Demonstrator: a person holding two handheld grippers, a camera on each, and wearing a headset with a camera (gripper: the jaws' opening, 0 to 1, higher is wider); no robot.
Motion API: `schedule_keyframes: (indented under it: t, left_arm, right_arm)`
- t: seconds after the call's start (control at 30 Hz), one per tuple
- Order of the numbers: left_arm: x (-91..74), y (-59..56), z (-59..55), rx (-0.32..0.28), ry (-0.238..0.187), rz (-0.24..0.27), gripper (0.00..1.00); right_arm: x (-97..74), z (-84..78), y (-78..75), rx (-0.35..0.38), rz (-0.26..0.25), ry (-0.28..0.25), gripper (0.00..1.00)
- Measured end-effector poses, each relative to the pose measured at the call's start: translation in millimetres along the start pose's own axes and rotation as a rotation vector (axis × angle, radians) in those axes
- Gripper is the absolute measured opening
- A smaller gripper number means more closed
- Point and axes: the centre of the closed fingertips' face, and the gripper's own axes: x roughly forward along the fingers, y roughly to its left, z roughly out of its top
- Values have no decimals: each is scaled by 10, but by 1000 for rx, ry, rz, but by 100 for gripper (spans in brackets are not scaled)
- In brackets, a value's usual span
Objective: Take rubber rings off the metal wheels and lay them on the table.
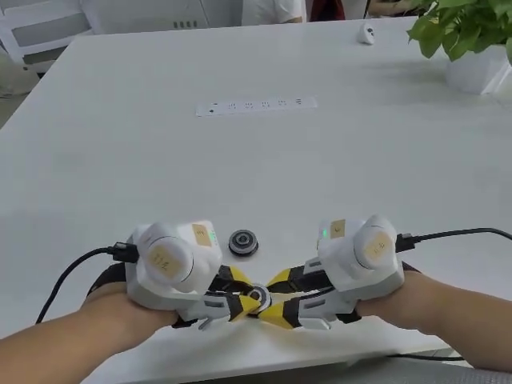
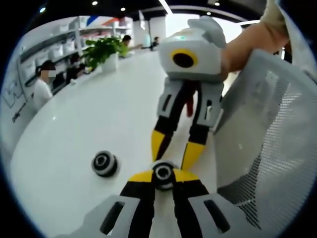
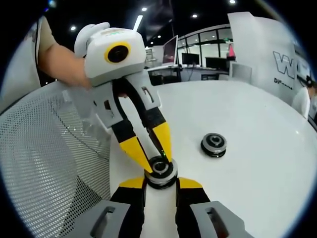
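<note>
Left claw (image 2: 163, 175) and right claw (image 3: 161, 181) both pinching one black-ringed metal wheel (image 3: 161, 169), second wheel (image 1: 243, 242) nearby

Left forearm (image 1: 76, 340) and right forearm (image 1: 460, 308) both come in low and angle inward. My left claw (image 1: 238, 298) (white housing, black jaws, yellow tips) and the matching right claw (image 1: 276, 308) point at each other nose to nose. Each pair of jaws is pinched onto the same small metal wheel (image 3: 161, 171) with a black rubber ring.
</note>
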Motion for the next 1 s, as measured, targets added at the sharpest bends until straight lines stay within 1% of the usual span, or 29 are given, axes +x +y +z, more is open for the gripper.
schedule_keyframes:
  t: [0.13, 0.2, 0.47, 0.57, 0.77, 0.9, 1.0]
  left_arm:
    - [1, -1, -1, -2, -2, 2, 14]
    - [1, -2, -1, -3, -2, 3, 14]
    - [3, 0, -1, -3, -2, 5, 14]
    - [4, 1, -1, -3, -2, 5, 14]
    - [6, -2, -1, 7, 1, 9, 14]
    - [5, -2, -2, 12, 2, 12, 14]
    - [5, -2, -2, 10, 1, 13, 14]
  right_arm:
    - [-24, -43, -14, -2, -10, 14, 15]
    - [-30, -49, -18, 7, -13, 12, 13]
    - [-32, -55, -17, 1, -17, 16, 12]
    - [-32, -54, -18, 11, -17, 13, 11]
    - [-35, -58, -16, 11, -25, 21, 10]
    - [-39, -62, -15, -3, -30, 32, 8]
    - [-45, -67, -17, -9, -36, 40, 6]
